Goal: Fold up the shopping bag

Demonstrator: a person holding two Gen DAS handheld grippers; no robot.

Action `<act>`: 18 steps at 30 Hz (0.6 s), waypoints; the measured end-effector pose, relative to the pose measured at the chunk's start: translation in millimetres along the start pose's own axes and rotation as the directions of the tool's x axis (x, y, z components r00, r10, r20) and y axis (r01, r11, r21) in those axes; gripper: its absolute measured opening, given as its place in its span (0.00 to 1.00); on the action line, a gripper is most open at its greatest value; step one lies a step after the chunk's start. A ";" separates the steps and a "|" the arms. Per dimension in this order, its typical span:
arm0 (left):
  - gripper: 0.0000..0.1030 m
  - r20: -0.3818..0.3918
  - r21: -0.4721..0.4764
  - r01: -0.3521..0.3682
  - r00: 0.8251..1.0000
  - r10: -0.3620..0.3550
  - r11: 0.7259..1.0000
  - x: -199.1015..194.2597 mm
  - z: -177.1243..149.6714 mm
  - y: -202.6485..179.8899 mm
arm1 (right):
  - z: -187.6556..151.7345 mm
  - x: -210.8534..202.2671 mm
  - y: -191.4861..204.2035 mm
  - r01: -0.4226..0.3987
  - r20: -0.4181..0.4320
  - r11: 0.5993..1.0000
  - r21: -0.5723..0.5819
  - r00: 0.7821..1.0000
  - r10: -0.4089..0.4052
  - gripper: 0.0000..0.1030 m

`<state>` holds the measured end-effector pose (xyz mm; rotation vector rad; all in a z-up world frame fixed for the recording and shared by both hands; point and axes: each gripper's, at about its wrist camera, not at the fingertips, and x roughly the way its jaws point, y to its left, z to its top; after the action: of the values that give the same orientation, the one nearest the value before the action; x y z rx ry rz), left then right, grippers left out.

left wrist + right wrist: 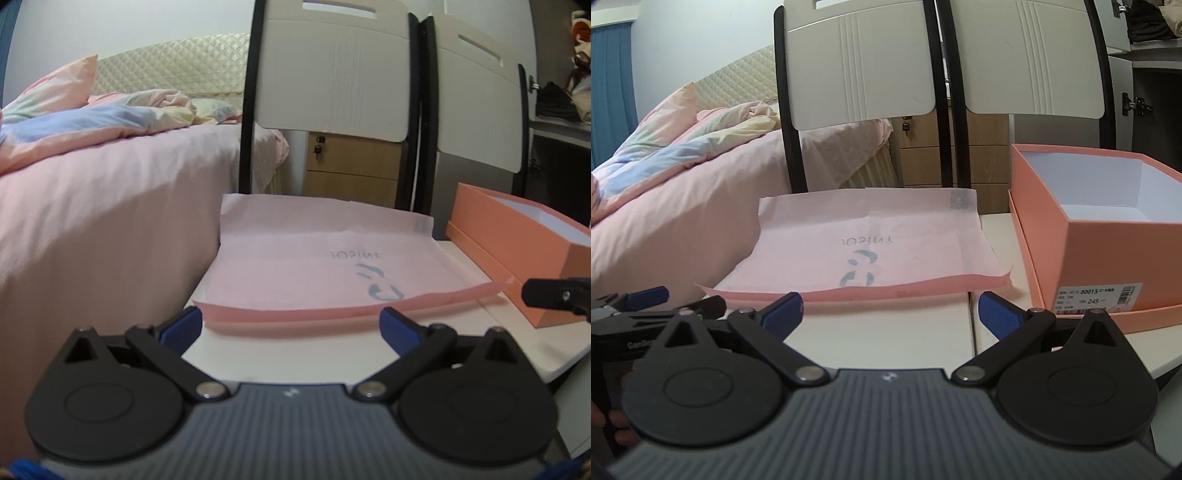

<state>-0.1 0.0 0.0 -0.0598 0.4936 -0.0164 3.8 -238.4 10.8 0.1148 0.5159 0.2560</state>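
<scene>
Both tongs sit closest to me, my left tongs (291,325) and right tongs (890,314) spread wide with nothing between the blue pads. Beyond them, the bench (886,332) carries everything, with the bed (92,203) close on its left. An open-topped box (1100,229) stands just beside the bag. That pink shopping bag (868,251) lies flat and unfolded, its near edge curling up off the bench. I judge the thin sheet could slide or crumple if I pinch one corner only, and a folding sweep to the right might knock the box.
</scene>
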 end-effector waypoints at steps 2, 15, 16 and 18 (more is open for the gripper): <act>1.00 -0.002 0.010 0.001 1.000 -0.001 1.000 -0.5 0.0 -0.2 | -6.6 -9.8 -10.3 -0.015 0.023 1.000 0.022 1.000 0.014 1.00; 1.00 0.006 0.051 0.000 1.000 0.000 0.999 1.8 -4.6 -6.8 | -7.8 -6.0 -22.6 -0.009 -0.016 1.000 0.024 1.000 0.009 1.00; 1.00 0.007 0.051 -0.001 1.000 0.001 0.999 2.1 -4.9 -6.7 | -7.9 -5.8 -22.5 -0.009 -0.016 1.000 0.022 1.000 0.010 1.00; 1.00 0.005 0.049 -0.002 1.000 0.002 0.999 3.3 -5.1 -6.3 | -7.1 -5.7 -23.0 -0.009 -0.016 1.000 0.019 1.000 0.009 1.00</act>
<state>0.4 -6.7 -5.6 -0.0111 0.4885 -0.0267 0.4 -261.7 3.3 0.1337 0.5335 0.2612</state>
